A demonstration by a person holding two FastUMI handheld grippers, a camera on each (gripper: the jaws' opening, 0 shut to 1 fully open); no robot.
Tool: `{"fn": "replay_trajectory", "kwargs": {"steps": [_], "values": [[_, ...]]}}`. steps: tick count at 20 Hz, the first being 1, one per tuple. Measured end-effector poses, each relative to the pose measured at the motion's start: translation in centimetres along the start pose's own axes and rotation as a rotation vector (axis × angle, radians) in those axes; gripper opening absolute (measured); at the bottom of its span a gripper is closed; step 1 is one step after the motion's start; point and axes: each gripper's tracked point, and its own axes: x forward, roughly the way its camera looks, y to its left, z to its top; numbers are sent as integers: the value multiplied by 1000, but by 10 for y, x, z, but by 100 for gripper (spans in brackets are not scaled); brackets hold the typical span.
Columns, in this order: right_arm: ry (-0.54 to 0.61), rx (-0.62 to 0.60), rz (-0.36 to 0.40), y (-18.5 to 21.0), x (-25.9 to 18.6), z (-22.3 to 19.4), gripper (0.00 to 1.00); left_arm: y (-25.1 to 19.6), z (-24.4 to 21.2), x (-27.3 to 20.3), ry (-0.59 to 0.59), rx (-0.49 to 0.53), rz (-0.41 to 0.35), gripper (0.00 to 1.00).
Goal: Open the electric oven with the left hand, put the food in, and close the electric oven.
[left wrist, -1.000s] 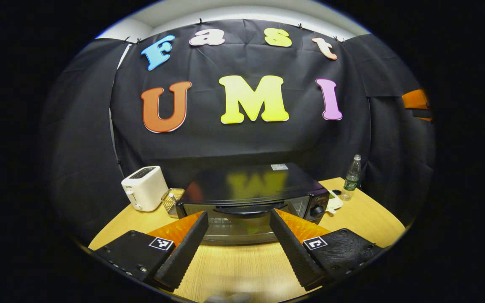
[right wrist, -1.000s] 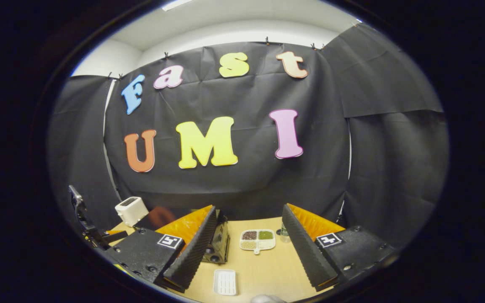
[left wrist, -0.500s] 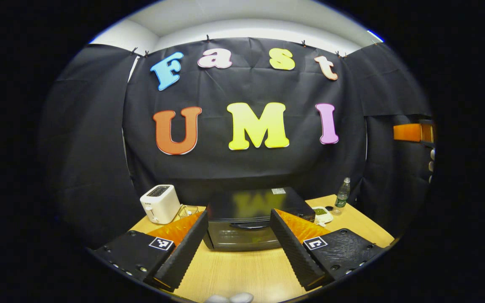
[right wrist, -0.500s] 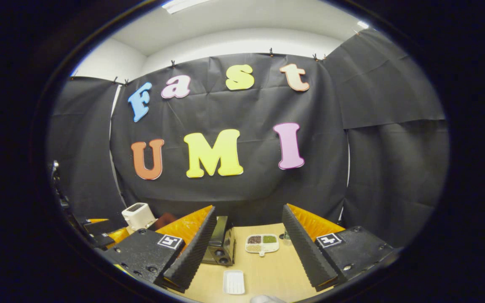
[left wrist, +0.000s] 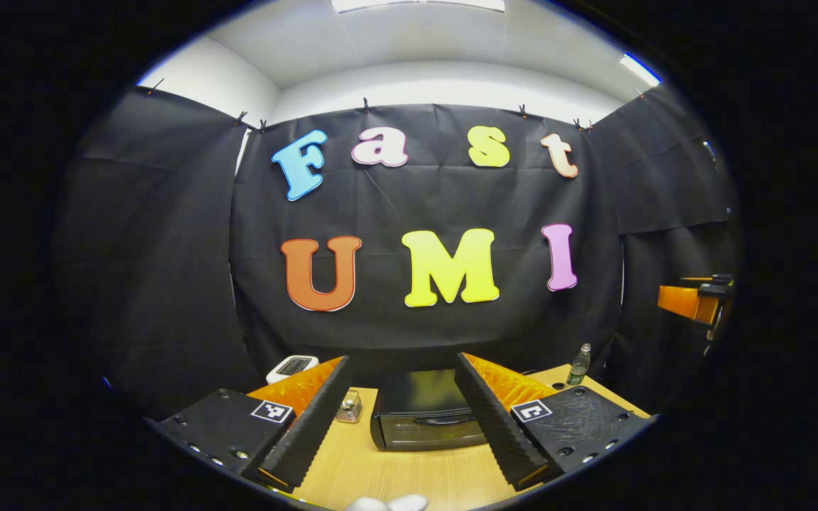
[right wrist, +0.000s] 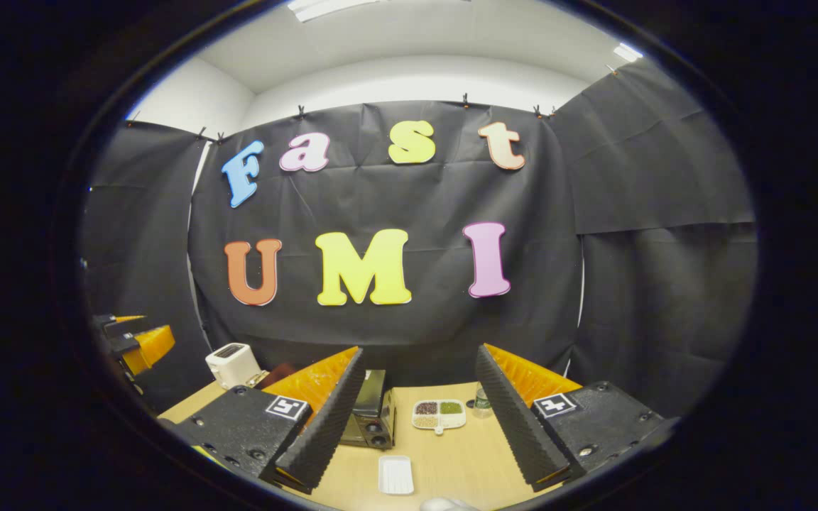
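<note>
The black electric oven [left wrist: 423,420] stands on the wooden table [left wrist: 409,475] with its door shut, some way ahead of my left gripper [left wrist: 402,362]. That gripper is open and holds nothing. In the right gripper view the oven [right wrist: 375,417] sits partly behind one finger, seen from its knob side. To its right lies a white divided plate of food [right wrist: 439,415]. My right gripper [right wrist: 420,351] is open and empty, held above the table's near side. Each gripper shows at the edge of the other's view, the right gripper [left wrist: 693,301] and the left gripper [right wrist: 135,341].
A white toaster [right wrist: 233,363] stands at the back left and a small wire rack [left wrist: 348,408] beside the oven. A plastic bottle [left wrist: 579,363] stands at the back right. A small empty white tray [right wrist: 396,474] lies near the table's front edge.
Both grippers have drawn back and risen, so the oven and the plate look smaller and lower. The oven door stays shut. Both grippers stay open.
</note>
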Motion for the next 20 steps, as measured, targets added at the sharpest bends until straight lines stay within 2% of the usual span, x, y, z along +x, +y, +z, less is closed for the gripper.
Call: {"fn": "replay_trajectory", "kwargs": {"steps": [1, 20], "values": [[2, -7, -1, 0, -2, 0, 89, 0, 5, -2, -5, -2, -1, 96], [-12, -31, 4, 12, -22, 4, 90, 10, 23, -17, -20, -14, -9, 96]]}}
